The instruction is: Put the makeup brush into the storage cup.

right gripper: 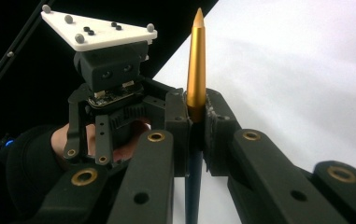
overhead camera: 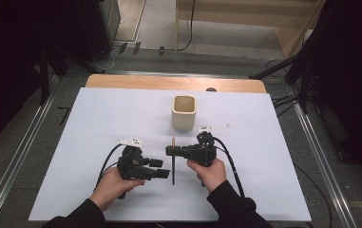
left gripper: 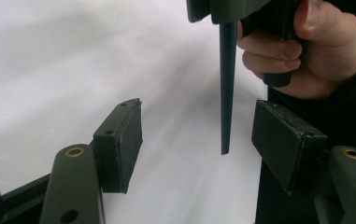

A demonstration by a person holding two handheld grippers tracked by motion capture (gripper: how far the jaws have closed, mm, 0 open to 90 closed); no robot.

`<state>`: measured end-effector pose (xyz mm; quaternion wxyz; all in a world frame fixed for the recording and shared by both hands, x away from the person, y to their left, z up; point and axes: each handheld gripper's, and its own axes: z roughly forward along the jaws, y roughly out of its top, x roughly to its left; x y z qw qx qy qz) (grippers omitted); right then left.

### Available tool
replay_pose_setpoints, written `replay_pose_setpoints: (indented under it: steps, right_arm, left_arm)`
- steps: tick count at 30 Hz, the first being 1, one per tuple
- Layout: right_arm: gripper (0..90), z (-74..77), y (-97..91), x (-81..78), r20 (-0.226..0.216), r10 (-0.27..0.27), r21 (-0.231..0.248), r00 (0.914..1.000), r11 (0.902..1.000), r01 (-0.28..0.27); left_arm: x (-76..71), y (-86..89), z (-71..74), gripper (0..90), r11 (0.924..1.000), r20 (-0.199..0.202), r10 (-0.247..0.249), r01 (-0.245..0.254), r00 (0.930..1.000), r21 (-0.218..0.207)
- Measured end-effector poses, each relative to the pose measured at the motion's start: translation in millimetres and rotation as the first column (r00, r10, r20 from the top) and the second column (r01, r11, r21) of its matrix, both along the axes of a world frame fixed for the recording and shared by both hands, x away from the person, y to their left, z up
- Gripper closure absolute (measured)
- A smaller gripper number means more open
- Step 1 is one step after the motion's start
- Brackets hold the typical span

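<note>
The right gripper (overhead camera: pixel 170 151) pinches a pen (right gripper: pixel 195 70) where gold tip meets dark barrel, a firm hold that leaves the tip free for the cup (overhead camera: pixel 184 112) beyond. The left gripper (left gripper: pixel 199 140) stands spread, the barrel's end hanging untouched between its pads.
</note>
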<state>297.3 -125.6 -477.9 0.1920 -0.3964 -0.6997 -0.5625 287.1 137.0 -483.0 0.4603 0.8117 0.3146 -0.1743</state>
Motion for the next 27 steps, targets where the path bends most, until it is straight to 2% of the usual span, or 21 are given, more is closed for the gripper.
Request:
replay_pose_setpoints:
  steps: [3, 10, 19, 27]
  right_arm:
    - [83.0, 0.0, -1.1, 0.5, 0.002, -0.002, -0.005, 1.0000, 1.0000, 0.002]
    - [83.0, 0.6, -3.1, 1.2, 0.006, -0.009, -0.012, 0.9999, 0.9999, 0.009]
    - [83.0, 1.2, -5.4, 1.8, 0.006, -0.014, -0.027, 0.9999, 0.9995, 0.014]
    - [83.0, 1.8, -7.4, 2.5, 0.015, -0.020, -0.034, 0.9997, 0.9992, 0.021]
  left_arm:
    - [-0.4, 1.5, 1.5, 33.9, 0.9998, 0.017, -0.005, 0.004, 0.9999, 0.021]
    - [-3.4, 5.0, 6.9, 33.5, 0.9940, 0.117, -0.025, 0.013, 0.9927, 0.109]
    - [-5.4, 11.7, 11.2, 33.5, 0.9872, 0.168, -0.053, 0.027, 0.9844, 0.157]
    - [-7.1, 20.1, 14.8, 33.3, 0.9785, 0.234, -0.075, 0.027, 0.9694, 0.204]
